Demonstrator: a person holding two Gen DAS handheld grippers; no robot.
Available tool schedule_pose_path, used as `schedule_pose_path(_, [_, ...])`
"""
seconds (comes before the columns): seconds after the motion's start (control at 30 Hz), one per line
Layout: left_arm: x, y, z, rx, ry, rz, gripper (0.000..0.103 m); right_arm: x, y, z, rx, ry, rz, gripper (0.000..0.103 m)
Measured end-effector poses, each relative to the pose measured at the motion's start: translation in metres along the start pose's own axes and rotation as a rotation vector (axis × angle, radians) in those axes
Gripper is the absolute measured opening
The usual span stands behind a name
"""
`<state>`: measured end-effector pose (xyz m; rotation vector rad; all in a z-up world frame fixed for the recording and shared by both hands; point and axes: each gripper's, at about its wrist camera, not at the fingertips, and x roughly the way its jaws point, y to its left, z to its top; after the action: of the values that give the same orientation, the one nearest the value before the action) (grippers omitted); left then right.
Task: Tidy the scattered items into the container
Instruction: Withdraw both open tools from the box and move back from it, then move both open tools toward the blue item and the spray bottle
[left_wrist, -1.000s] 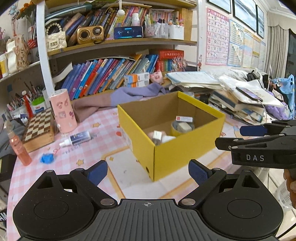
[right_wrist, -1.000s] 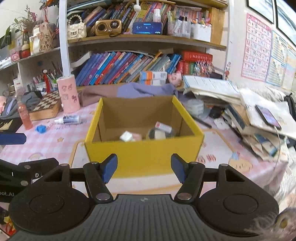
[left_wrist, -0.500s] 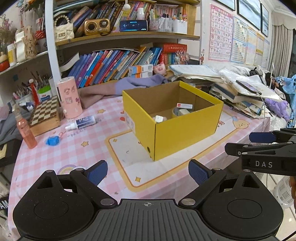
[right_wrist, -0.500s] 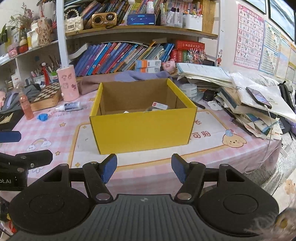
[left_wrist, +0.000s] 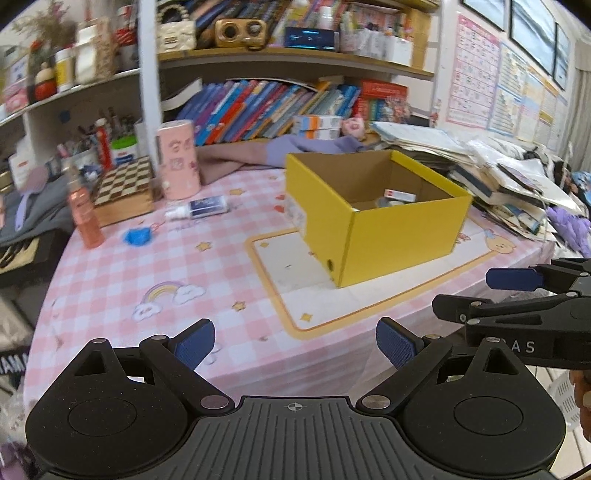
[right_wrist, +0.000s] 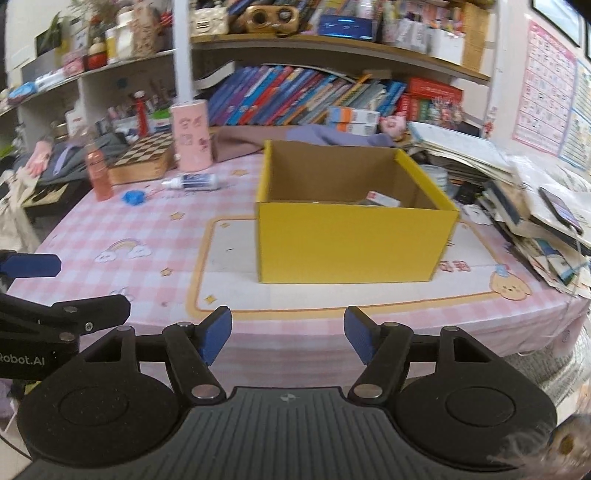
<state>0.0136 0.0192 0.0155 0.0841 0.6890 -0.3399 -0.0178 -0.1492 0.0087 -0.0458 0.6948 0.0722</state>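
An open yellow cardboard box (left_wrist: 402, 236) (right_wrist: 351, 243) stands on the pink checked tablecloth with a small white-and-red packet (left_wrist: 398, 194) inside it. Left of the box lie a white-and-blue tube (left_wrist: 199, 208) (right_wrist: 194, 182) and a small blue item (left_wrist: 138, 236) (right_wrist: 133, 196). An orange bottle (left_wrist: 83, 214) stands near them. My left gripper (left_wrist: 294, 341) is open and empty, over the table's front edge. My right gripper (right_wrist: 287, 334) hangs beside it; its jaws are opening with nothing between them. Each gripper shows at the side of the other's view.
A pink cylinder (left_wrist: 178, 158) and a chessboard box (left_wrist: 123, 190) stand at the back left. Purple cloth (right_wrist: 332, 134) lies behind the box. Piled books and papers (right_wrist: 535, 206) with a phone on top fill the right side. Bookshelves run behind.
Both grippers have drawn back from the yellow box, which now looks smaller and farther. The table's front edge has come into both views. The right jaws stand slightly wider.
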Motion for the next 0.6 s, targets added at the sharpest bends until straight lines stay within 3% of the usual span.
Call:
schedule_pose_path(0.37, [-0.033, 0.050, -0.023, -0.137, -0.009, 0.152, 0.096, 0.010, 0.062, 0.011, -0.136, -0.003, 0.162, 0.067])
schedule_pose_path(0.6, [-0.041, 0.066, -0.026, -0.153, -0.028, 0.230, 0.096, 0.023, 0.079, 0.020, -0.150, -0.015, 0.207, 0.067])
